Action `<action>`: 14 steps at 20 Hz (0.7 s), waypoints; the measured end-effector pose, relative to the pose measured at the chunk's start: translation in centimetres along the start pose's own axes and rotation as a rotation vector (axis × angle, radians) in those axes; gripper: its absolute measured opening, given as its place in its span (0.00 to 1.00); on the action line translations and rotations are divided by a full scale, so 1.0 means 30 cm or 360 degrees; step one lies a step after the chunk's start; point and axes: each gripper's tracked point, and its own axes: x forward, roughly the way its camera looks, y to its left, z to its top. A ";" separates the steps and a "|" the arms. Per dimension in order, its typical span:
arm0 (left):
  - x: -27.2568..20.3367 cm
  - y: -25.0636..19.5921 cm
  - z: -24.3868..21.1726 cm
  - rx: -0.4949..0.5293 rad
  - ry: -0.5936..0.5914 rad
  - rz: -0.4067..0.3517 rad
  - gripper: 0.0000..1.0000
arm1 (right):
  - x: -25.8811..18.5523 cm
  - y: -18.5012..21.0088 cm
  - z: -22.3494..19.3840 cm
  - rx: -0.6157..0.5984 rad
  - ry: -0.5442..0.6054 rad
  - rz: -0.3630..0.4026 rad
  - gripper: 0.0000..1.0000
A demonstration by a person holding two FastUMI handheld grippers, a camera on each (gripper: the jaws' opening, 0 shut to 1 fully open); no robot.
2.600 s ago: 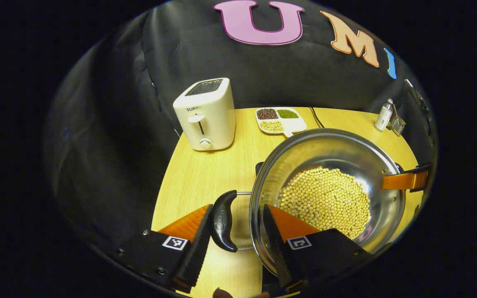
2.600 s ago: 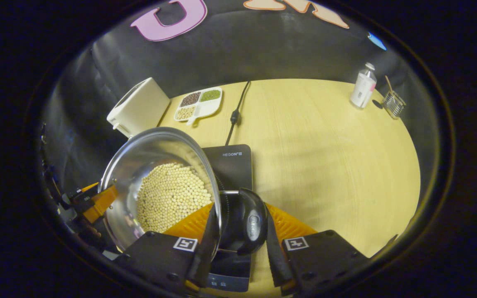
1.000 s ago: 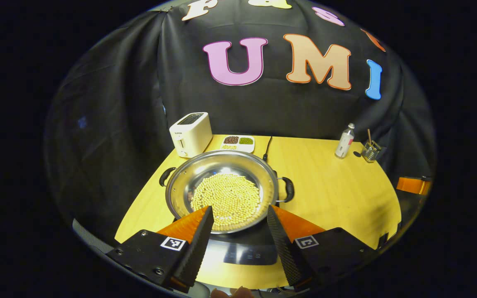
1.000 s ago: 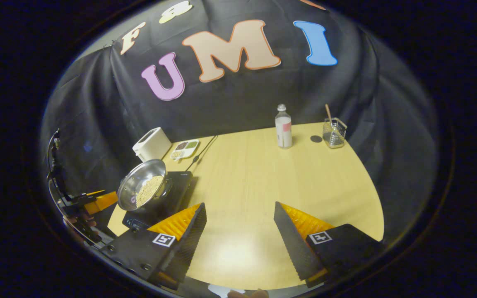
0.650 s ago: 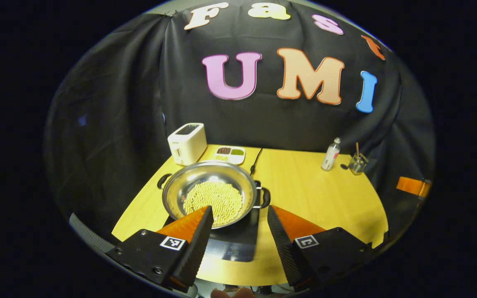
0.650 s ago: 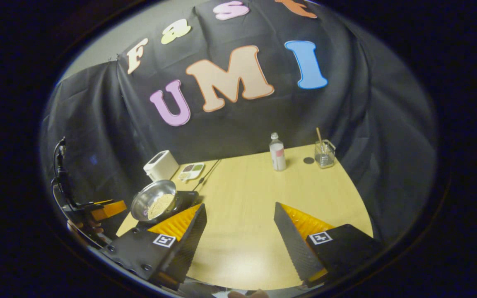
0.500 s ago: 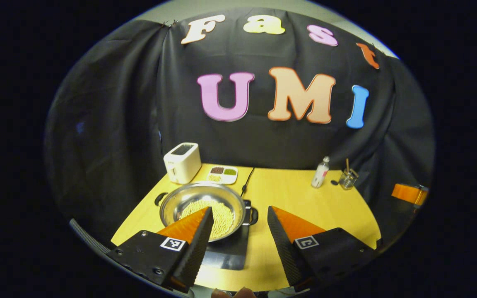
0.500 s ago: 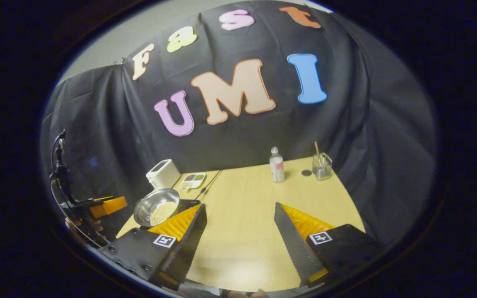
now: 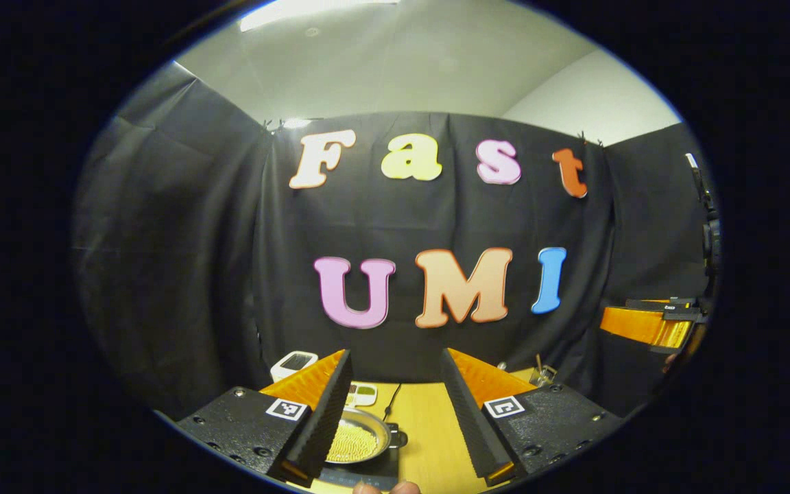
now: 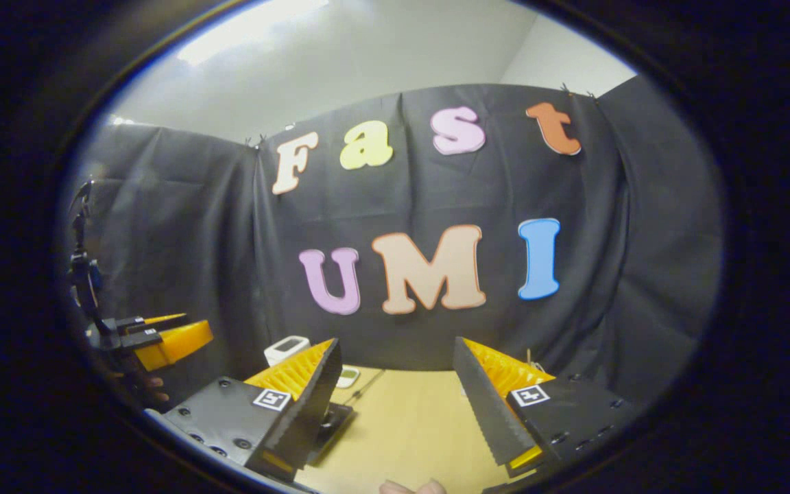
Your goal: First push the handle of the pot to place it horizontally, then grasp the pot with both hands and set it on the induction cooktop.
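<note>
Both grippers have pulled up and back from the desk (image 9: 429, 439), so far that their cameras now take in mostly the booth's cloth wall and the ceiling above it, where half a second ago the desk still spread across the lower part of each view. In the left gripper view, the left gripper (image 9: 395, 412) has its fingers spread wide with nothing between them, and the pot (image 9: 361, 439) shows small and far below, between those fingers, sitting on the dark induction cooktop (image 9: 367, 470) with its load of pale beans (image 9: 352, 444) inside. One black side handle (image 9: 398, 438) sticks out level at the pot's right; the other is hidden behind the near finger. The right gripper (image 10: 398, 401) is likewise spread and empty in its own view, with a corner of the cooktop (image 10: 337, 418) peeping past its left finger. Each gripper also shows at the edge of the other's view, raised well clear of the desk. A toaster (image 9: 295, 362) and a divided dish (image 9: 362, 394) stand behind the pot, untouched. Judging from this, the pot has been released in place on the cooktop and the handles lie flat, so the task looks complete; the retreat of both grippers reads as the closing move, with nothing left to grasp.
</note>
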 end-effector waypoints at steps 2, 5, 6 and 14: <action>-0.021 0.011 0.019 0.0032 -0.0032 0.0002 0.79 | -0.018 0.005 0.029 -0.0025 -0.0067 -0.0027 0.93; -0.040 -0.017 -0.005 0.0058 -0.0012 -0.0038 0.79 | -0.041 0.010 0.002 -0.0057 -0.0076 -0.0035 0.93; -0.048 -0.023 -0.015 0.0049 -0.0004 -0.0045 0.79 | -0.050 0.001 -0.015 -0.0053 -0.0071 -0.0045 0.99; -0.041 -0.019 -0.034 0.0012 0.0019 -0.0056 0.79 | -0.073 -0.053 -0.061 -0.0028 -0.0030 -0.0106 0.99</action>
